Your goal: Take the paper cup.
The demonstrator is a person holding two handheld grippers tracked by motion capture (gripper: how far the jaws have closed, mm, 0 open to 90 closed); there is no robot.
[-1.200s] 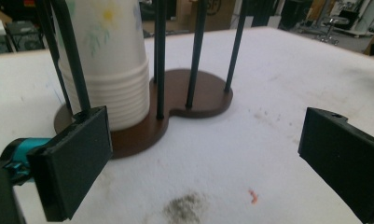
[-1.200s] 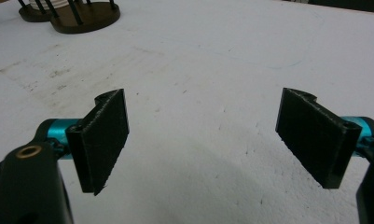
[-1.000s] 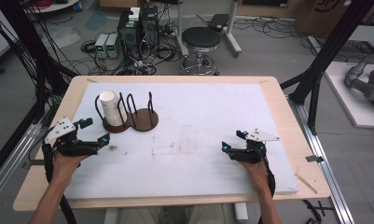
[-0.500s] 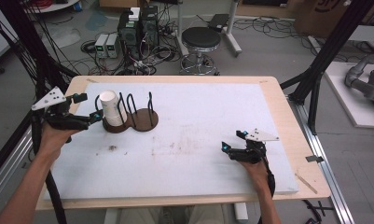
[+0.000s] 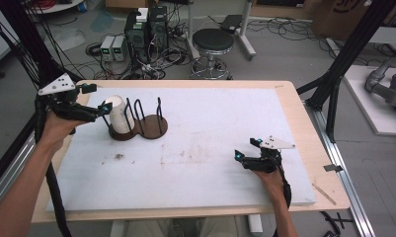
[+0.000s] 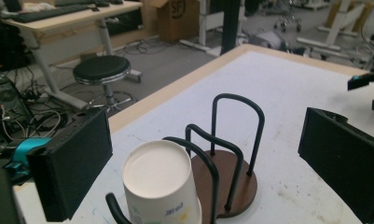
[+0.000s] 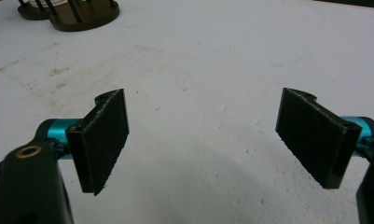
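An upside-down white paper cup point(image 5: 119, 113) stands in a dark wire rack point(image 5: 145, 118) on two round brown bases, at the mat's far left. My left gripper point(image 5: 98, 98) hovers just left of the cup, raised off the mat and open. In the left gripper view the cup point(image 6: 159, 184) and rack point(image 6: 231, 140) lie below and between the wide-apart jaws of that gripper point(image 6: 205, 121), with no pad touching them. My right gripper point(image 5: 246, 148) rests low on the mat at the near right, open. Bare mat lies between its jaws in the right gripper view point(image 7: 203, 116).
A white foam mat point(image 5: 210, 128) covers most of the wooden table point(image 5: 304, 118). Beyond the far edge are a black stool point(image 5: 213, 42) and computer boxes point(image 5: 146, 27) on the floor. Black frame posts point(image 5: 334, 84) stand at both sides.
My left gripper has risen off the mat and moved away from the person toward the cup. The right gripper has stayed where it was.
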